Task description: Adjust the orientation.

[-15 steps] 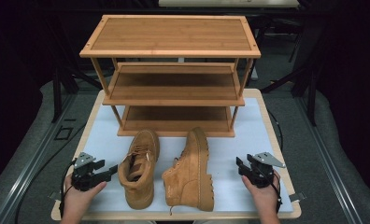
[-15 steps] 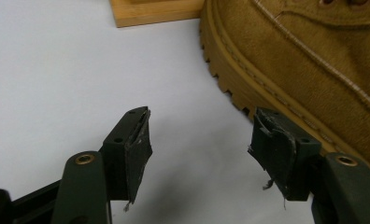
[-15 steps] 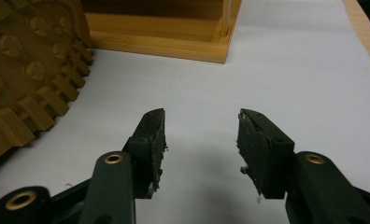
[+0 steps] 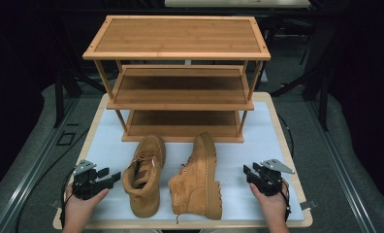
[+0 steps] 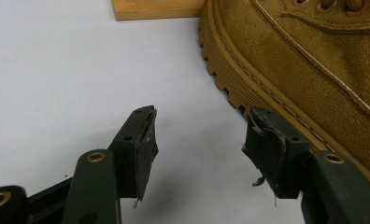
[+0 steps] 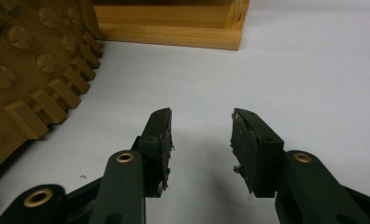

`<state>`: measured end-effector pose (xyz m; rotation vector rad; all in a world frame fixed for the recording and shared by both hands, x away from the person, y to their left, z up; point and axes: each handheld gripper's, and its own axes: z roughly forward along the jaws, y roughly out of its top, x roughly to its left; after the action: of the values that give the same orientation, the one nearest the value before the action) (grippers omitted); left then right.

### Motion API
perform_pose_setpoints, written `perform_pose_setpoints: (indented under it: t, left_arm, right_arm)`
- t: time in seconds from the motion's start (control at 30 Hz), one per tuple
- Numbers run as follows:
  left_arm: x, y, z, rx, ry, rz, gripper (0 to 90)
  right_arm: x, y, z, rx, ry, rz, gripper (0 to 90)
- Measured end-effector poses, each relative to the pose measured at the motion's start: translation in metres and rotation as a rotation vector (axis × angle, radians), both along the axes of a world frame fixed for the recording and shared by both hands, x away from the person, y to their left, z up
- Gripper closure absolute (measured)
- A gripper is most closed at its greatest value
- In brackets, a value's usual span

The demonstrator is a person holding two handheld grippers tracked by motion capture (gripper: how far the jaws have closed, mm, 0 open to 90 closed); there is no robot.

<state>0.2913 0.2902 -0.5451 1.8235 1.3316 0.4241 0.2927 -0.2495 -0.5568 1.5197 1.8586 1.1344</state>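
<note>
Two tan boots lie on the white-covered bench in front of the wooden shoe rack. The left boot stands upright; the right boot lies on its side, sole facing right. The left gripper rests just beside the left boot, jaws spread, holding nothing. The right gripper sits near the right boot's sole, jaws likewise spread and empty.

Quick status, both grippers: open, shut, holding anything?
Left gripper: open, empty, beside the upright boot.
Right gripper: open, empty, near the tipped boot's sole.
</note>
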Motion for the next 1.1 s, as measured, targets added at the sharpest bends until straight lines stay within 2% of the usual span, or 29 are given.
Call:
perform_pose_setpoints:
  t: [0.2, 0.33, 0.5, 0.53, 0.67, 0.7, 0.8, 0.93, 1.1]
  left_arm:
    - [0.001, -0.001, 0.001, -0.007, 0.001, -0.002, 46.3]
    - [0.002, -0.001, -0.001, -0.006, 0.016, -0.001, 48.9]
    - [0.001, -0.001, 0.000, -0.016, 0.009, 0.006, 49.7]
    - [0.000, 0.000, 0.001, -0.008, 0.009, 0.006, 49.7]
    - [0.000, 0.002, 0.002, -0.028, 0.019, 0.012, 49.7]
    - [0.001, 0.002, 0.003, -0.032, 0.017, 0.011, 49.7]
    - [0.002, 0.002, 0.010, -0.019, 0.021, 0.010, 50.3]
    - [0.002, -0.001, 0.020, -0.010, 0.046, -0.005, 50.8]
    - [0.000, -0.005, 0.043, -0.004, 0.048, -0.039, 50.8]
  right_arm:
    - [0.000, 0.001, 0.000, -0.005, 0.006, -0.012, 57.0]
    - [0.000, 0.001, 0.000, -0.007, 0.008, -0.016, 56.8]
    - [0.000, 0.001, 0.000, -0.003, 0.016, -0.022, 56.6]
    - [0.000, 0.001, 0.000, -0.004, 0.015, -0.019, 56.6]
    - [-0.001, 0.002, 0.001, -0.001, 0.008, -0.021, 56.2]
    - [0.000, 0.002, 0.000, 0.006, -0.007, -0.022, 56.2]
    - [0.000, 0.003, 0.001, -0.001, 0.005, -0.022, 56.1]
    - [0.000, 0.005, 0.000, -0.011, 0.012, -0.006, 56.1]
    - [-0.001, 0.005, 0.001, -0.004, 0.000, -0.017, 56.1]
